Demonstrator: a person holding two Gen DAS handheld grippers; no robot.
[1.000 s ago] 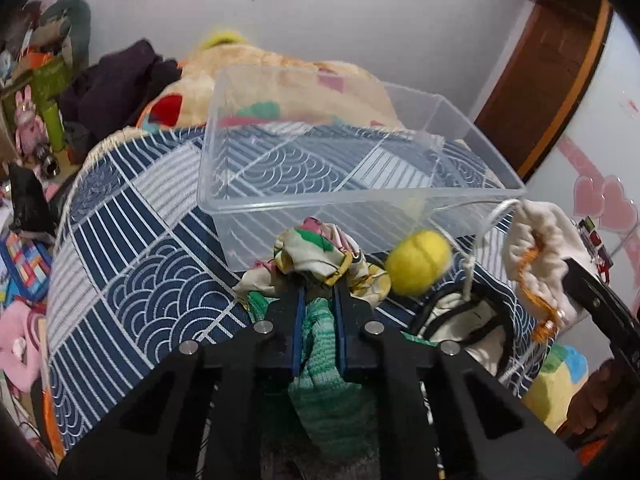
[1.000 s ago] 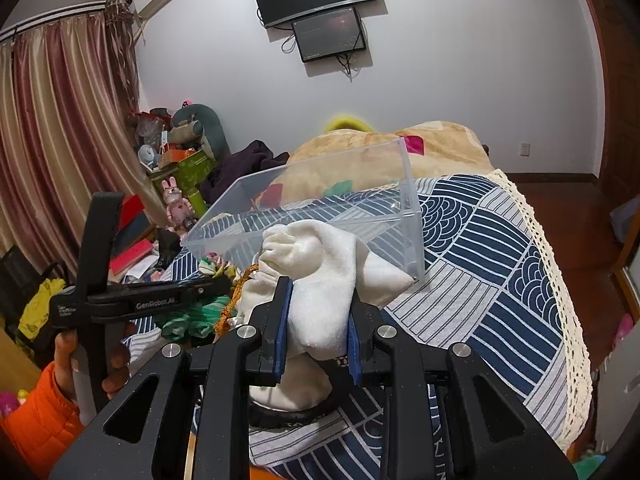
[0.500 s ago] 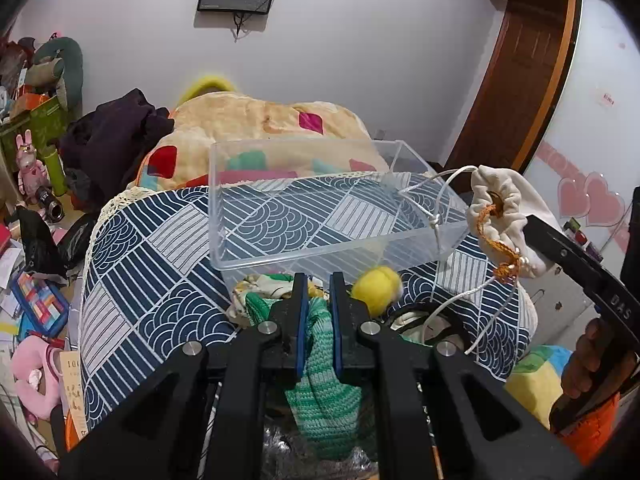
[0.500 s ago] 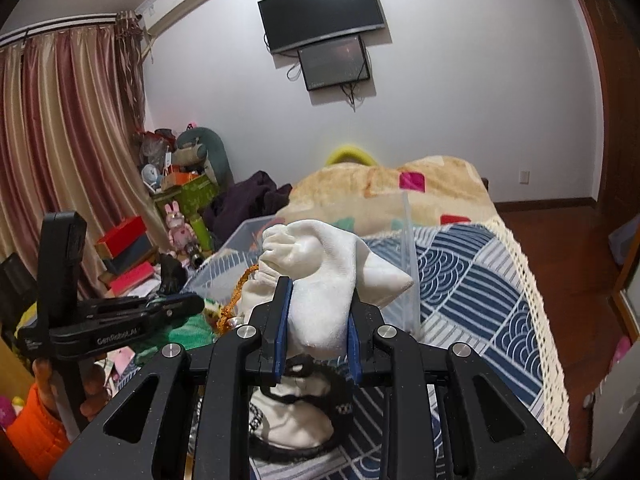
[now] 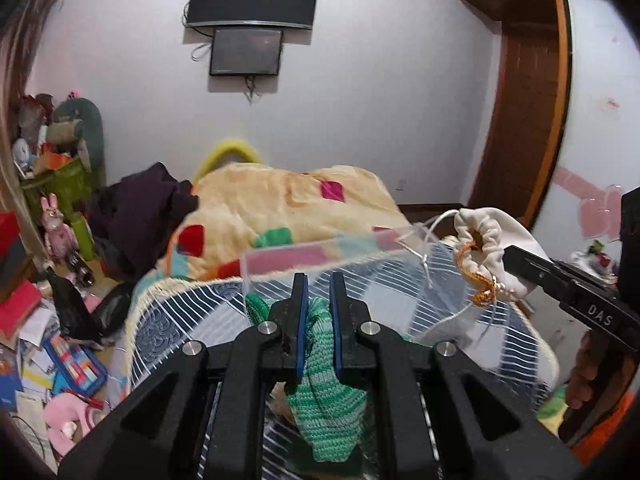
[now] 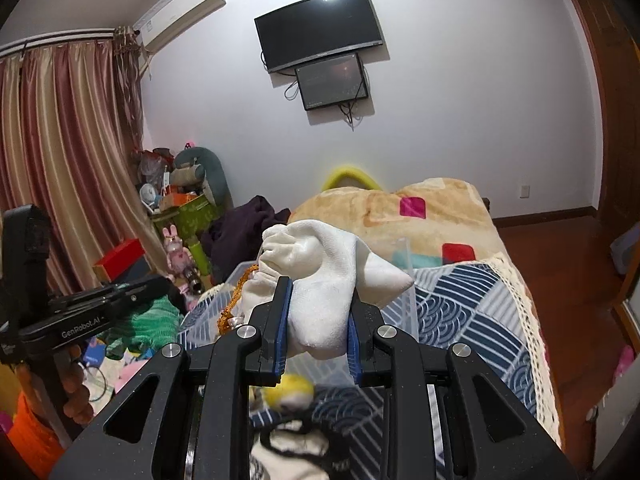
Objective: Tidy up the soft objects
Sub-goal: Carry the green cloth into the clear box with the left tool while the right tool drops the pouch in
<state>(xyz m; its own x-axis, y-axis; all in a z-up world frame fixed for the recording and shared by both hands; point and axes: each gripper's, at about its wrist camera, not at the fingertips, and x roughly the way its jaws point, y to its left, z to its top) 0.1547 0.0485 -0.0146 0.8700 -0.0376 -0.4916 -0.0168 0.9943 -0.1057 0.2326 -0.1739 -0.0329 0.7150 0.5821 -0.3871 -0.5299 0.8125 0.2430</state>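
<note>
Both grippers have risen, left gripper [image 5: 318, 320] clamping the green knit [image 5: 328, 408], right gripper [image 6: 318, 322] pinching the white pouch [image 6: 320, 280]; I'd get both over the clear bin [image 5: 320, 258] mid-frame before letting go

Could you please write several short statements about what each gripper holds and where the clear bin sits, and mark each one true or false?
1. The left gripper is shut on the green knitted cloth. True.
2. The right gripper is empty. False: it is shut on the white drawstring pouch.
3. The clear plastic bin sits on the blue patterned bedspread. True.
4. The yellow ball is in the left gripper. False: it lies below the right gripper, ungripped.
</note>
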